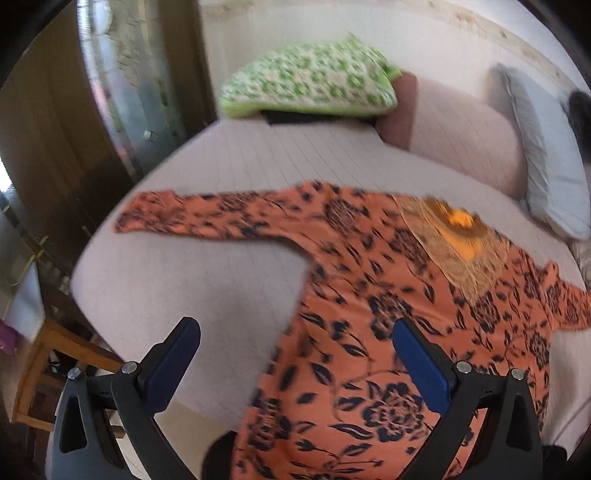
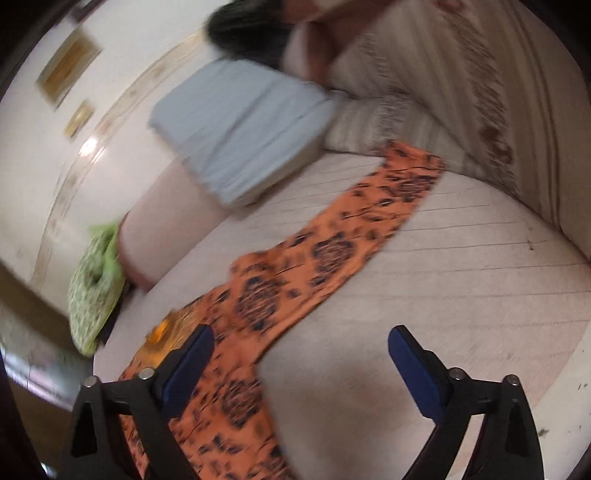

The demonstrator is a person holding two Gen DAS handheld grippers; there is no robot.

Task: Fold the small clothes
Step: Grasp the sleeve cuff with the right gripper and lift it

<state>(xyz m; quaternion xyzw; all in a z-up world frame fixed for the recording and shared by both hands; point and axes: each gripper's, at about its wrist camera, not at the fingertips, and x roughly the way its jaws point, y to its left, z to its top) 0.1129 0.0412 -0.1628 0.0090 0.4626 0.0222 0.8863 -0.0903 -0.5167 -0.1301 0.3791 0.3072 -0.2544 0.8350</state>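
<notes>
An orange long-sleeved top (image 1: pixel 369 314) with a dark floral print lies spread flat on a pale quilted bed (image 1: pixel 207 273). Its tan embroidered neckline (image 1: pixel 447 236) faces up, and one sleeve (image 1: pixel 207 216) stretches out to the left. My left gripper (image 1: pixel 295 339) hovers open above the left side edge of the top's body, with nothing between its blue pads (image 1: pixel 417 365). In the right wrist view the other sleeve (image 2: pixel 373 218) runs up to the right across the bed (image 2: pixel 461 280). My right gripper (image 2: pixel 301 345) stands open over that sleeve's underarm edge, holding nothing.
A green-and-white patterned folded cloth (image 1: pixel 310 83) sits at the far side of the bed beside a pink bolster (image 1: pixel 461 129). A light blue pillow (image 2: pixel 243 129) and striped pillows (image 2: pixel 436 96) lie at the head. A person's dark hair (image 2: pixel 251 33) shows behind. A wooden frame (image 1: pixel 48 354) stands beside the bed.
</notes>
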